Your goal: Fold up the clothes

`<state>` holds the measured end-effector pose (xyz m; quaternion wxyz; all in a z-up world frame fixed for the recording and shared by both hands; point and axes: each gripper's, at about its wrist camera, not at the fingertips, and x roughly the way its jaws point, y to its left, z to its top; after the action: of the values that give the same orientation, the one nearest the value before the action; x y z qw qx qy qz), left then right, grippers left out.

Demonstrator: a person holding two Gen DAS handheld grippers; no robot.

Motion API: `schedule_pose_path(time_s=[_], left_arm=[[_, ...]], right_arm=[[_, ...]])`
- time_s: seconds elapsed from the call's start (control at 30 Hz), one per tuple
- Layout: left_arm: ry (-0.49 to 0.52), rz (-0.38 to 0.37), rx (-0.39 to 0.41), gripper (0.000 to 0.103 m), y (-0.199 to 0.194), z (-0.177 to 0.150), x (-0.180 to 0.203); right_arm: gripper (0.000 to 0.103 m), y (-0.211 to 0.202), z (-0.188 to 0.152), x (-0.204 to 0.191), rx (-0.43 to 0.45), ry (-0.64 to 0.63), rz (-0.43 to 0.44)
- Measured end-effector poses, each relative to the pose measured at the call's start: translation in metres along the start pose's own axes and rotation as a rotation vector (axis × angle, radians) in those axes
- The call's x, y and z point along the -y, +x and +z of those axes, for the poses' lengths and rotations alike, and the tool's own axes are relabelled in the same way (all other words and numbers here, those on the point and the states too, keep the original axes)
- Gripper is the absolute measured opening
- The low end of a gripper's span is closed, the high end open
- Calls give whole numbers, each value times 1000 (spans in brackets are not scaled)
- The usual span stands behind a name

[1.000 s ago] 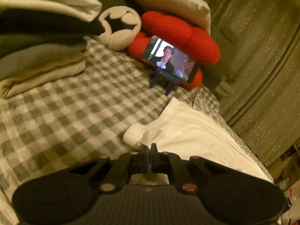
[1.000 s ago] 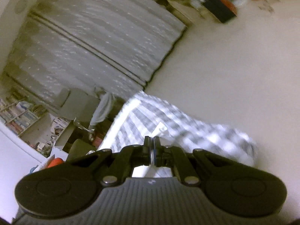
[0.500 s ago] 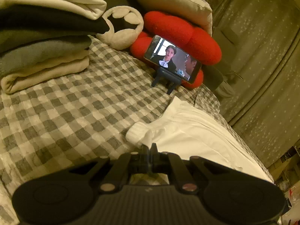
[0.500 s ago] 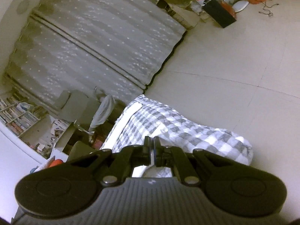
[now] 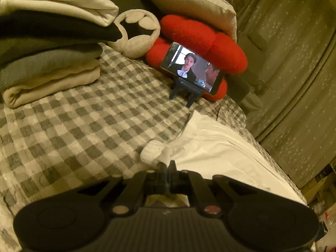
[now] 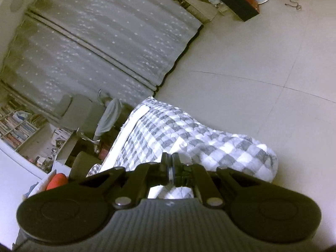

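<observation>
While the left claw (image 5: 167, 166) pinches the white garment's (image 5: 220, 151) corner at lower centre, the right claw (image 6: 170, 163) is opening; release should precede smoothing flat on the checked bed (image 5: 84, 126).

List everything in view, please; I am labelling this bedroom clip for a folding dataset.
white garment: one, white, on the bedspread, a bunched corner at the left gripper
folded clothes stack: one, cream, black, grey, far left
checked bedspread: one, grey-white, covers the bed
red cushion: one, red, behind the phone
phone: one, screen lit, on a dark stand
curtains: grey, starred
left gripper: shut on the white garment
right gripper: jaws opening, over the bed's edge
</observation>
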<state>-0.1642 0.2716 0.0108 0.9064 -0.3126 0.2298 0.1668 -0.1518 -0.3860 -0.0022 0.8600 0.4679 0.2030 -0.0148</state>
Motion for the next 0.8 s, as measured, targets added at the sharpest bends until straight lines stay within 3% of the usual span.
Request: schedule_pose_path(time_s=[0.27,0.33,0.37,0.4,0.47,0.53,0.57,0.6,0.63,0.8], left_arm=[[6,-2,-11,1,4,-2,4],[6,-2,-12,1,4,-1,3],[5,-2,-12,1,4,-1,3],[4,-1,-12,1,4,-1,3],[5,1,-13,1,6,-1,3],[6,4,-14,1,7,-1,4],[6,6,-14,1,8,-1,4],[6,7,-14,1,9,-1,4],[4,8,-14,1,9,-1,4],[-5,5,-5,1,6,3,5]], right_arm=[[14,-1,-4,10,-45,87,36],[21,-2,-2,9,-53,91,41],[38,-2,-2,8,-51,84,37],[44,-3,-1,6,-48,75,34],[44,-1,-2,4,-46,50,26],[37,2,-3,2,-47,25,15],[27,3,-5,3,-47,22,17],[11,4,-7,4,-48,23,21],[4,5,-9,4,-48,25,26],[4,-10,-6,-9,14,-9,49]])
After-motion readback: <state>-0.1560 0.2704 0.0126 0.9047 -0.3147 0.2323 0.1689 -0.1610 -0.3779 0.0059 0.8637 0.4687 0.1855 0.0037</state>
